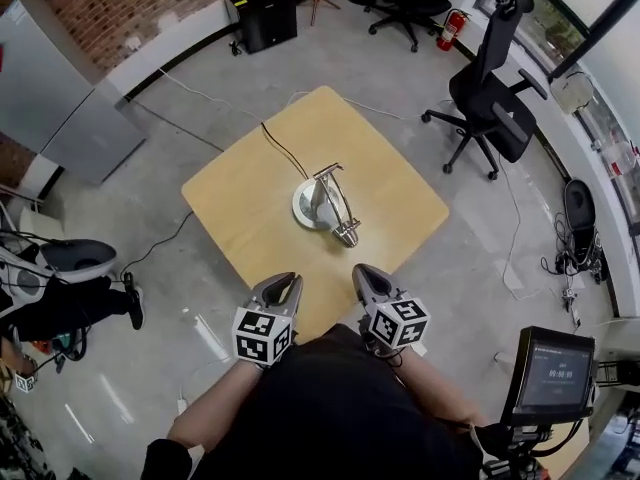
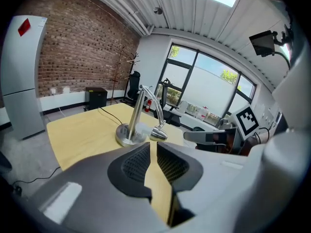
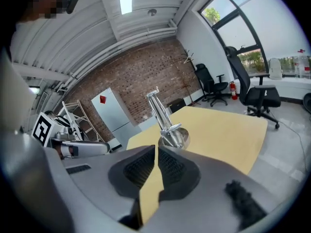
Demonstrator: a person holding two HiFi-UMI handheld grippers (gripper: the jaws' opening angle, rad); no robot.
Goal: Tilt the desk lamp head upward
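A silver desk lamp [image 1: 325, 204] stands mid-table on the yellow square table [image 1: 250, 208]; its round base [image 1: 309, 208] is behind, and its small head [image 1: 346, 234] hangs low, toward me. Both grippers hover at the table's near edge, short of the lamp and touching nothing. My left gripper [image 1: 288, 283] has its jaws a sliver apart, empty; its view shows the lamp base [image 2: 129, 135] and head [image 2: 159, 133] ahead of the left gripper [image 2: 152, 147]. My right gripper [image 1: 362, 273] is shut on nothing; the lamp [image 3: 167, 130] stands just beyond the right gripper [image 3: 156, 150].
The lamp's black cord [image 1: 283, 148] runs off the table's far side to the floor. Office chairs [image 1: 495, 93] stand to the right and at the back, a black cabinet [image 1: 262, 11] by the brick wall, a grey cabinet [image 1: 65, 98] at left, a monitor on a stand [image 1: 550, 373] at lower right.
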